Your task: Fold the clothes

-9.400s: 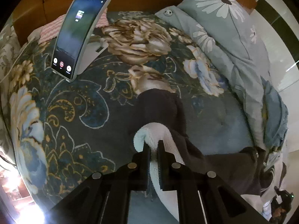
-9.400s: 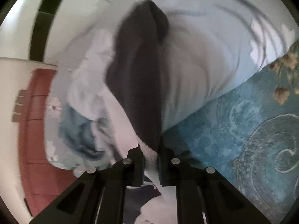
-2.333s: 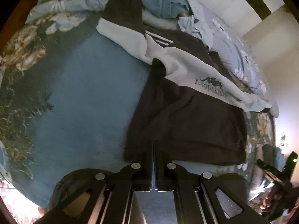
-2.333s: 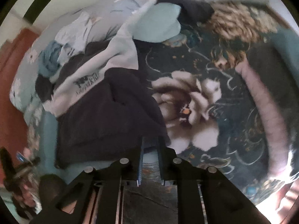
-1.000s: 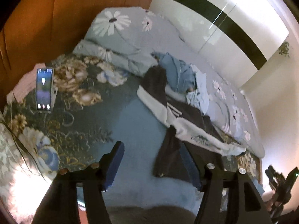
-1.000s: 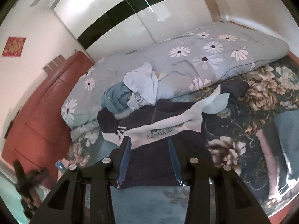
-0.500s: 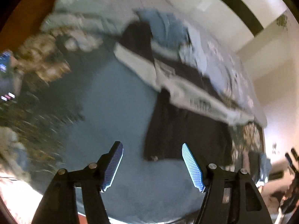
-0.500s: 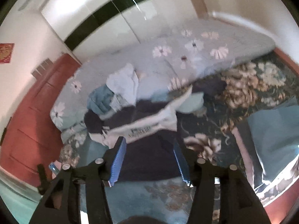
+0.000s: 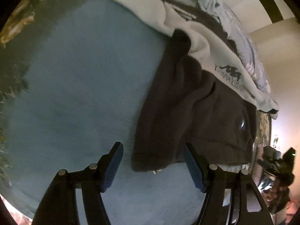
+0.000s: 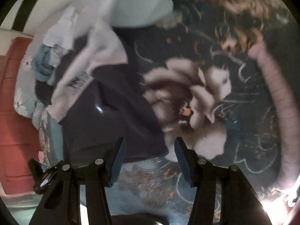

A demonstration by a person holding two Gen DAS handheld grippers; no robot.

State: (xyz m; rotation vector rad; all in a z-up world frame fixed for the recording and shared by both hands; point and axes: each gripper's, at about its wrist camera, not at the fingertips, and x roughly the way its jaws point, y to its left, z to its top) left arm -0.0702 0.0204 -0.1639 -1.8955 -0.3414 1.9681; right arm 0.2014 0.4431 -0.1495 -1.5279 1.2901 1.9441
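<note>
The dark jacket (image 9: 196, 108) lies flat on the bed (image 9: 75, 93). Left hand-held gripper (image 9: 153, 165) is released, a hem corner between its fingers, untouched. Right hand-held gripper (image 10: 149, 159) is likewise released over the jacket's other hem corner at 12 o'clock.

Left gripper (image 9: 153, 166): black angular frame, round silver screws, blue ribbed pads (image 9: 192, 169). Right gripper (image 10: 149, 160): same black frame, silver screws, blue pads (image 10: 117, 166).
</note>
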